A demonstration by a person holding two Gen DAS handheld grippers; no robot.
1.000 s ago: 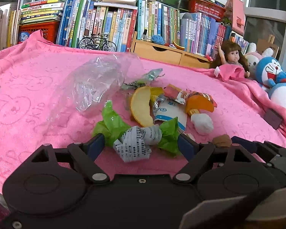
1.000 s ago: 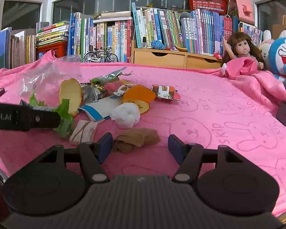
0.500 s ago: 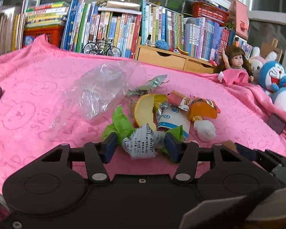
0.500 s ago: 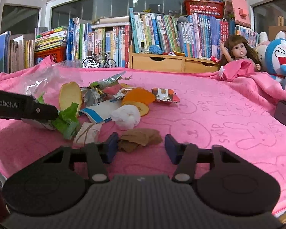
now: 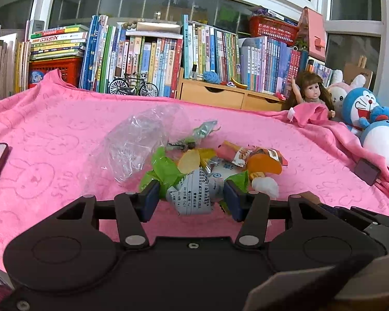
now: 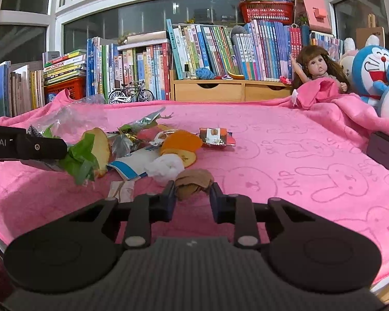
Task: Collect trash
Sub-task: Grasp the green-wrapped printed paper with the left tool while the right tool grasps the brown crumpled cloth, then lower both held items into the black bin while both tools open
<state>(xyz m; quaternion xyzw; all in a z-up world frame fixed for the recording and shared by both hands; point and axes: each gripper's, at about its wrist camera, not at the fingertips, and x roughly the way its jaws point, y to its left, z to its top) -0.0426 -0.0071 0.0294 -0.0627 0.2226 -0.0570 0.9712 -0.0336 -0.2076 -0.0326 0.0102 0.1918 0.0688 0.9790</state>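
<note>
The left gripper (image 5: 190,198) clamps a green-and-white wrapper (image 5: 192,194), raised just off the pink blanket (image 5: 51,129); the right gripper (image 6: 192,194) has just closed on a brown wad (image 6: 193,180). Next, carry both to the clear bag (image 5: 140,134).

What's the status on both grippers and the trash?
Left gripper jaws shut on green-and-white wrapper, lifted. Right gripper jaws just closed on brown wad. Rest of trash pile on pink blanket; nothing in the way.
</note>
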